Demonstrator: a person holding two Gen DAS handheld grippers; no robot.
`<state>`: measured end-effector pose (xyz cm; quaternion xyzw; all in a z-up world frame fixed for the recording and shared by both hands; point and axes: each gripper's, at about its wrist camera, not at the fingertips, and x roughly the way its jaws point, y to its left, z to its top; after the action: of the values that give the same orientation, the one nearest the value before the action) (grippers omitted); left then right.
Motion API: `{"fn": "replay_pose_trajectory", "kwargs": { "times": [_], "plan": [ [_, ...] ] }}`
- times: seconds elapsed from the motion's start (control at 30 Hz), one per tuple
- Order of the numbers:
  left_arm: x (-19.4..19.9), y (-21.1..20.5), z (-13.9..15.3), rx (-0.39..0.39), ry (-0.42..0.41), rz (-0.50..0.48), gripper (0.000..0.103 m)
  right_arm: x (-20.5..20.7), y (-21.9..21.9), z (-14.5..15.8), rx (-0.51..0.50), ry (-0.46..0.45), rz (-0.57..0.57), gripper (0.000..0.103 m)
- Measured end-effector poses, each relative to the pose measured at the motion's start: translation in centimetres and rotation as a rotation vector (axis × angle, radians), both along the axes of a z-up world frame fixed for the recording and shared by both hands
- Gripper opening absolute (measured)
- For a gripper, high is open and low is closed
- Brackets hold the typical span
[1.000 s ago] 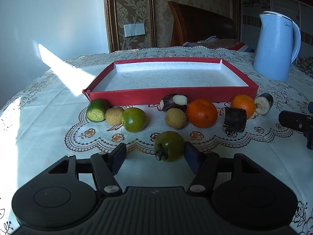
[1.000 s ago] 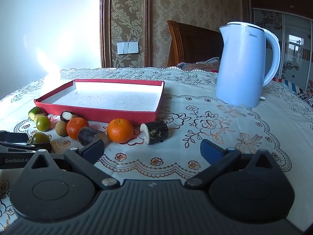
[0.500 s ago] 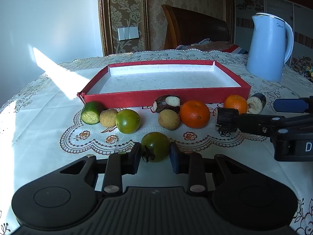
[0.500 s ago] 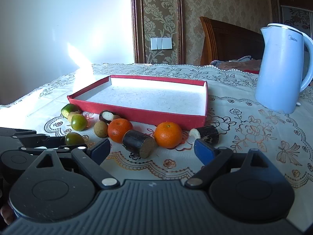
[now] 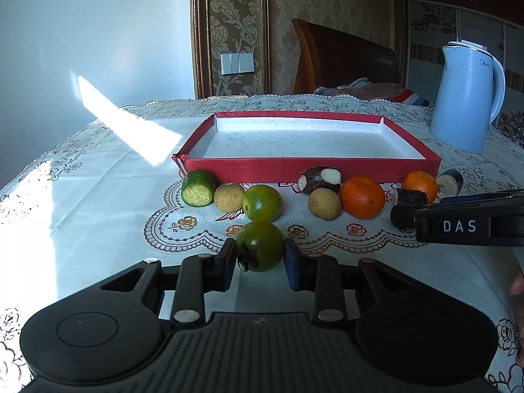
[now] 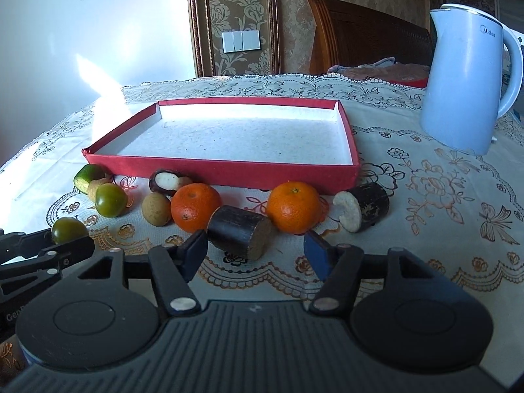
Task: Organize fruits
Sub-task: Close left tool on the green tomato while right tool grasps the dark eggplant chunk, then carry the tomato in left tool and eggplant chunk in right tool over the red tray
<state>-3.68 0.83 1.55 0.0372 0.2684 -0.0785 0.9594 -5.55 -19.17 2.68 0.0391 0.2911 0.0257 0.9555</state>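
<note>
Clamping a green tomato [image 5: 260,245] between both pads above the cloth [image 5: 98,196], the left gripper [image 5: 260,260] sits short of the red tray [image 5: 311,169], while the right gripper [image 6: 255,250] stands wide open, a dark cane piece [image 6: 240,232] lying untouched between its fingers.

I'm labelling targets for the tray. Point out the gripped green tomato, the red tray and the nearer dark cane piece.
green tomato [image 5: 260,245], left wrist view, front skin.
red tray [image 6: 229,168], right wrist view, front wall.
dark cane piece [image 6: 234,231], right wrist view, dark side.
</note>
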Motion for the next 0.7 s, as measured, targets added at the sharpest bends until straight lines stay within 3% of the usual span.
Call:
{"fn": "replay_pose_trajectory", "kwargs": {
  "times": [0.1, 0.17, 0.3, 0.37, 0.7],
  "plan": [
    [0.2, 0.4, -0.3, -0.014, 0.009, -0.001, 0.03, 0.5, 0.5, -0.2, 0.002, 0.021, -0.008, 0.064],
    [0.3, 0.4, -0.4, -0.02, 0.009, -0.004, 0.03, 0.8, 0.7, -0.4, 0.002, 0.035, -0.013, 0.055],
    [0.3, 0.6, -0.4, -0.031, 0.01, -0.006, 0.03, 1.1, 0.7, -0.5, 0.016, 0.034, -0.03, 0.049],
    [0.3, 0.7, -0.5, -0.036, 0.013, -0.006, 0.03, 1.1, 0.7, -0.5, 0.019, 0.031, -0.03, 0.039],
    [0.2, 0.5, -0.7, -0.027, 0.014, 0.0, 0.03, 0.0, 0.5, 0.0, 0.043, -0.003, -0.005, 0.039]
  ]
}}
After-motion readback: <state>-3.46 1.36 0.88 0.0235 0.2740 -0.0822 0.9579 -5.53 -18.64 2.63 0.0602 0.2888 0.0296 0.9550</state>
